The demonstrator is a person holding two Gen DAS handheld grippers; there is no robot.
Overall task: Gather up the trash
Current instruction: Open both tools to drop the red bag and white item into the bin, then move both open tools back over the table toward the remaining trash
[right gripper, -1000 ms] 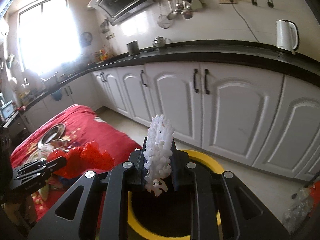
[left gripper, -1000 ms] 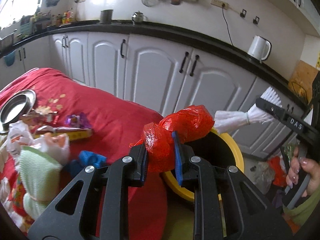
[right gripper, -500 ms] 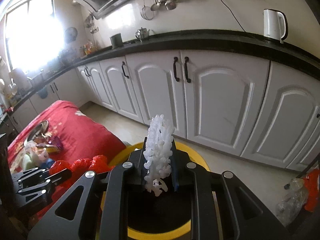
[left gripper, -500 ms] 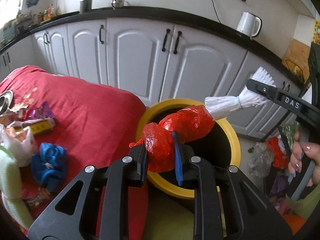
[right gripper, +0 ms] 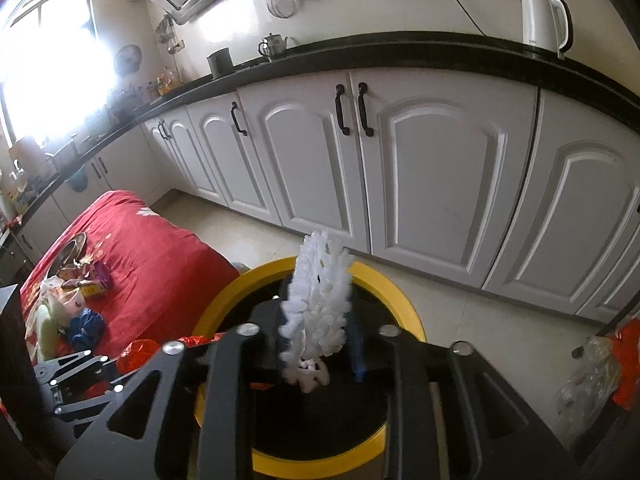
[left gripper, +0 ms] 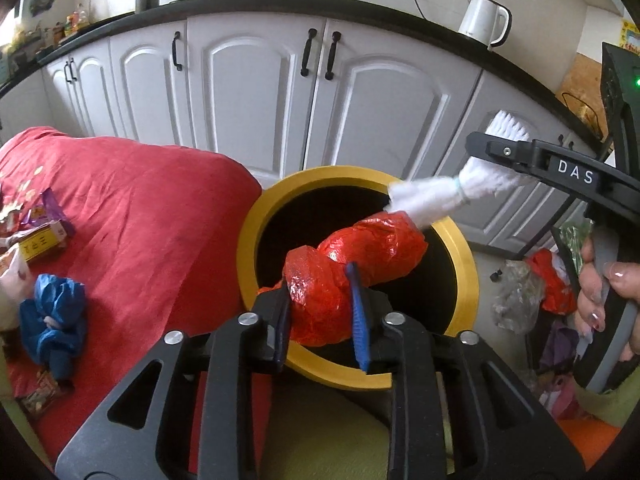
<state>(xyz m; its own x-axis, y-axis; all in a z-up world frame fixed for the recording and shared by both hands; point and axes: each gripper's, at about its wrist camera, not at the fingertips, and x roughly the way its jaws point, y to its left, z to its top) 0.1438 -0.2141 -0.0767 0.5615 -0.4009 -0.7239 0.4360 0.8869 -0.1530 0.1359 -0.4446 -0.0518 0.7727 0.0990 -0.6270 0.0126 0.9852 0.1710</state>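
The left gripper (left gripper: 320,312) is clamped on a crumpled red plastic bag (left gripper: 352,272) held over the mouth of the yellow-rimmed bin (left gripper: 248,248), while the right gripper (right gripper: 320,344) pinches a white foam net (right gripper: 316,308) above the same bin (right gripper: 400,304). Only the left wrist view shows the person's right hand (left gripper: 604,300) on its handle and the net (left gripper: 436,196) reaching across the bin's far rim. The right wrist view alone shows the steel dish (right gripper: 68,252) on the red cloth (right gripper: 160,256) beside the bin.
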